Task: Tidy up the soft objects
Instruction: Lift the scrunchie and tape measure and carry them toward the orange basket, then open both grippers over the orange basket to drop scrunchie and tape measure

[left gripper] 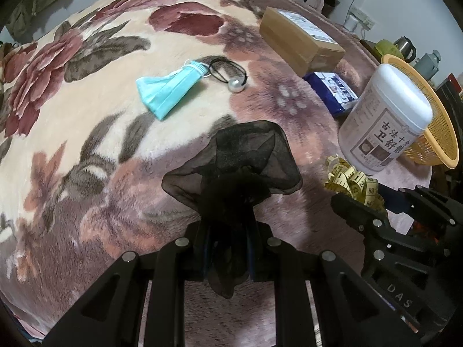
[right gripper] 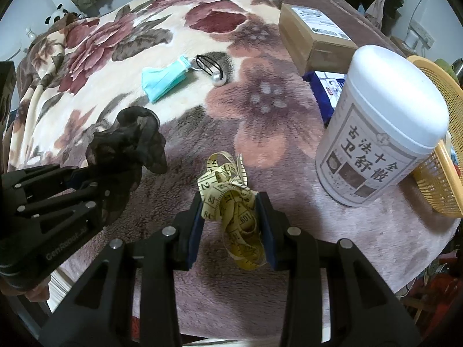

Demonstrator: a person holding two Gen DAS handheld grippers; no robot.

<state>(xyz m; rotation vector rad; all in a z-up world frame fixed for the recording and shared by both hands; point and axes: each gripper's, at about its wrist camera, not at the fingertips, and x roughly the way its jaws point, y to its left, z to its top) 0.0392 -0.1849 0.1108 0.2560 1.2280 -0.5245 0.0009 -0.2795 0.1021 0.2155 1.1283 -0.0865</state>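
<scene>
My left gripper is shut on a black sheer scrunchie, which puffs out above its fingers, lifted over the floral blanket. From the right wrist view the same scrunchie shows at the left in the left gripper. My right gripper is shut on a bunched yellow tape measure, which appears in the left wrist view as a yellow bundle. A teal face mask and a black hair tie with a pearl lie farther back on the blanket.
A white canister with printed label stands at the right, against a yellow mesh basket tipped on its side. Behind them lie a cardboard box and a blue packet. Clothing and a wall socket sit beyond the bed edge.
</scene>
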